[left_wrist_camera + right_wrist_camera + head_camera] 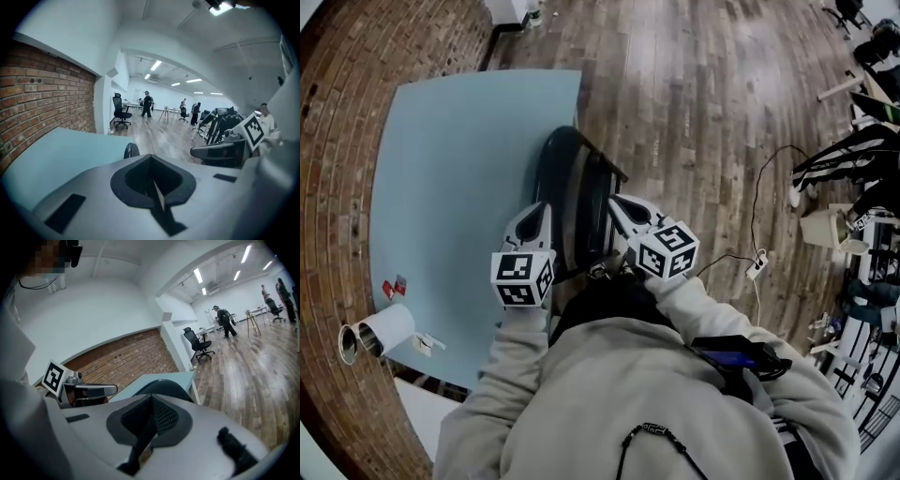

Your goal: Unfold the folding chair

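Observation:
The black folding chair point(577, 190) stands folded flat and upright beside the light blue table, straight in front of me. My left gripper point(538, 210) is at the chair's left side and my right gripper point(618, 202) at its right, both close to its upper part. Both are shut with nothing between their jaws. In the left gripper view the jaws point(150, 157) meet, and a rounded black edge of the chair point(131, 150) shows just beyond them. In the right gripper view the shut jaws point(151, 397) point at the chair's curved black top point(165, 387). Whether either gripper touches the chair is unclear.
The light blue table point(455, 178) lies to the left, against a brick wall point(337, 141). A white paper roll point(382, 334) rests at its near corner. A cable with an adapter point(757, 266) trails over the wooden floor at right. Office chairs and gear point(862, 216) crowd the far right.

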Motion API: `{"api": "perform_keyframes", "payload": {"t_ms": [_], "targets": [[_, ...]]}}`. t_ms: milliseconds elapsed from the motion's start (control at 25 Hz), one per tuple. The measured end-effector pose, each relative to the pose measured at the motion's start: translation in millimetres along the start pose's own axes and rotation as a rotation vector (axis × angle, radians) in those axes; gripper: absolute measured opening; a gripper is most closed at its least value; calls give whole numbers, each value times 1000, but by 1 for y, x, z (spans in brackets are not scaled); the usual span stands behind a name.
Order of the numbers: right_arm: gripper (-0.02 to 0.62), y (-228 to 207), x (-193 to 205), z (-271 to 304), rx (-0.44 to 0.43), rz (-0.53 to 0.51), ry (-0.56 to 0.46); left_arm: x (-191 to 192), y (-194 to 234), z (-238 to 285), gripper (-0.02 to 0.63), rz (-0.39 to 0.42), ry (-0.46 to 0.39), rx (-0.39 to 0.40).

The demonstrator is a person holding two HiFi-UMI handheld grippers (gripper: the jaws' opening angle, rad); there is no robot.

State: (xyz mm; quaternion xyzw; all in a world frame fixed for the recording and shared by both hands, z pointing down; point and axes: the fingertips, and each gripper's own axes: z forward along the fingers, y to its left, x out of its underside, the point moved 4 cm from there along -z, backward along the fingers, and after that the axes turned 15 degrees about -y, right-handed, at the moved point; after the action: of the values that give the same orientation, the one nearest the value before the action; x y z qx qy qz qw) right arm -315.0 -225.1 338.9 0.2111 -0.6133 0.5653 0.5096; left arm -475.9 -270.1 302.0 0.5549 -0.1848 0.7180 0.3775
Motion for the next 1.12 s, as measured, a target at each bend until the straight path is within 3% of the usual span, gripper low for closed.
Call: {"api": "perform_keyframes", "payload": {"t_ms": [240,480,640,800,1040,1120], "targets": [[8,-50,68,23,89,101,102,26,29,14,5,33,120,-87],[17,-65,104,43,114,126,216,43,50,32,187,63,229,-96],[165,-73,132,61,132,167,297,60,54,48,244,48,312,-60],[217,-91,173,73,142,204,391,75,51,61,244,26,364,-42],[259,-105,210,100,161,245,448,94,38,68,239,-44,459,12],[268,-106,225,110,174,246,483,94,44,68,150,-83,464,0]]}}
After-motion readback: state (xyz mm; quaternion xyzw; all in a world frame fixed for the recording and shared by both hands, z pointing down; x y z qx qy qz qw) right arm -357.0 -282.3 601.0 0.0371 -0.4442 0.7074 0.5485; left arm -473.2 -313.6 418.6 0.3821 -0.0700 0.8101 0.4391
